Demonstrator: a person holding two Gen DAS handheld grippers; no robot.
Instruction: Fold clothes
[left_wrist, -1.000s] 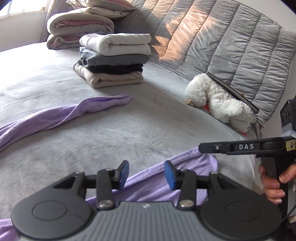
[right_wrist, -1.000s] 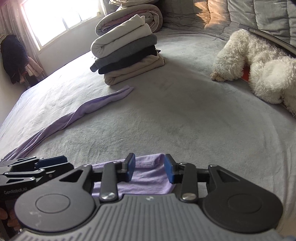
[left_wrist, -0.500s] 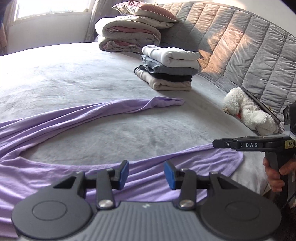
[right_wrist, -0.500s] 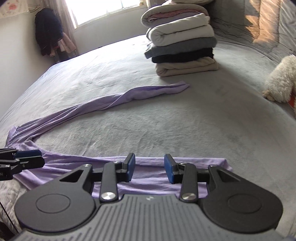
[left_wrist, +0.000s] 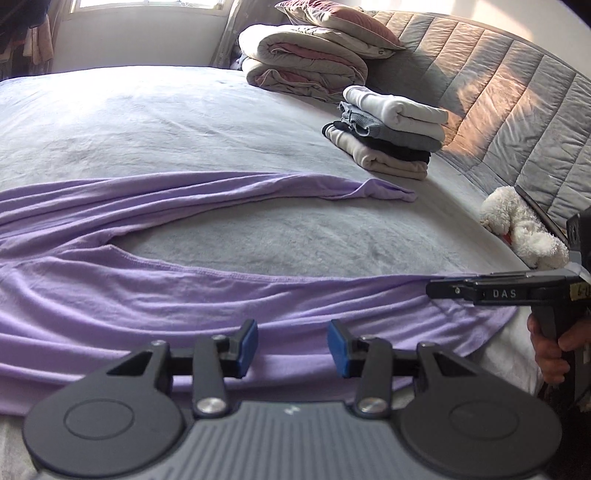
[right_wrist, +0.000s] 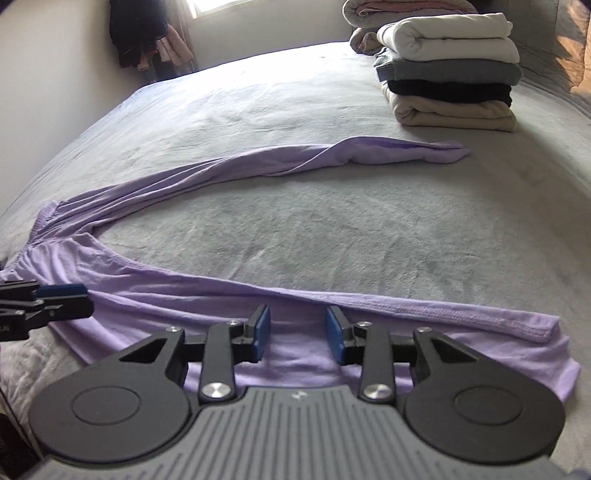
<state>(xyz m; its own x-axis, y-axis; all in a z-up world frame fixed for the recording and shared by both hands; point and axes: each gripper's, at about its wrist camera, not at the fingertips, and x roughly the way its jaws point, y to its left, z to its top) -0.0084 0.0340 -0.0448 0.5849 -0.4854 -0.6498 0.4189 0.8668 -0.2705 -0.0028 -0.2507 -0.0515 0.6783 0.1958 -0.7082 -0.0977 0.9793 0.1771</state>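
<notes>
A pair of lilac trousers (left_wrist: 155, 295) lies spread on the grey bed, legs apart in a V; it also shows in the right wrist view (right_wrist: 207, 299). The near leg runs along the bed's front edge, the far leg (right_wrist: 332, 157) ends near the folded stack. My left gripper (left_wrist: 292, 348) is open and empty, just above the near leg. My right gripper (right_wrist: 297, 334) is open and empty, over the near leg toward its hem (right_wrist: 546, 330). Each gripper shows from the side in the other's view, the right one (left_wrist: 480, 292) and the left one (right_wrist: 55, 301).
A stack of folded clothes (left_wrist: 388, 131) stands at the back right of the bed (left_wrist: 147, 122). Folded duvets and a pillow (left_wrist: 306, 55) lie behind it. A white plush toy (left_wrist: 521, 225) rests against the quilted headboard (left_wrist: 517, 96). Clothes hang in the far corner (right_wrist: 140, 33).
Both views have swung left and pulled back, so more of the trousers shows. Both grippers stay open and empty over the near leg.
</notes>
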